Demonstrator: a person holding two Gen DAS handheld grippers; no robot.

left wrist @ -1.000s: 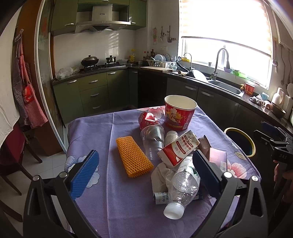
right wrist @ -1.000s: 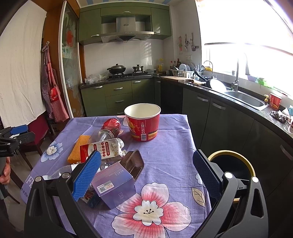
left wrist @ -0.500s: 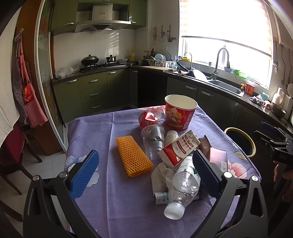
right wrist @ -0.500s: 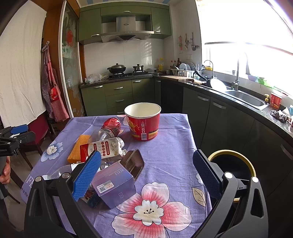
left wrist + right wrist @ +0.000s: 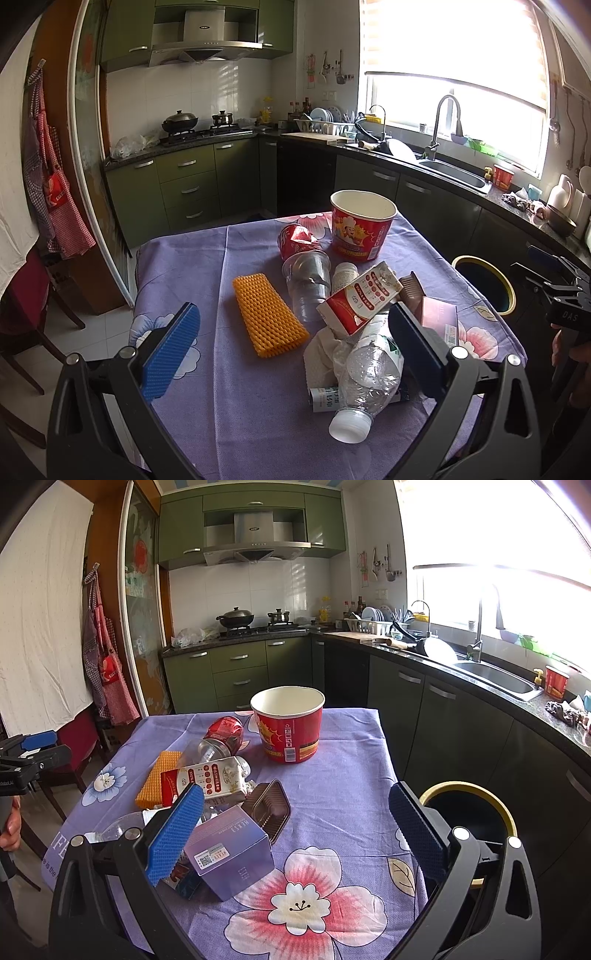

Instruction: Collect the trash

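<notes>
Trash sits heaped on the desk [image 5: 192, 258] ahead of both grippers, nothing collected yet. Left gripper [image 5: 295, 345] is wide open and empty, hovering above the near edge; the crushed clear bottle [image 5: 364, 373] lies just ahead, close to its right pad, with tissue [image 5: 321, 350] beside it. Orange foam net [image 5: 267, 314] lies ahead of centre; the milk carton [image 5: 360, 297], clear cup [image 5: 308, 280], red can [image 5: 295, 240] and red paper bucket [image 5: 360, 229] sit farther out. Right gripper [image 5: 295, 838] is also fully spread, holding nothing; the purple box [image 5: 231, 851] sits just by its left pad, the brown tray [image 5: 269, 808] behind it. The bin [image 5: 469, 812] stands beyond its right pad, off the desk edge, probably so drops are short. Likely first grabs: bottle for left, box for right.
</notes>
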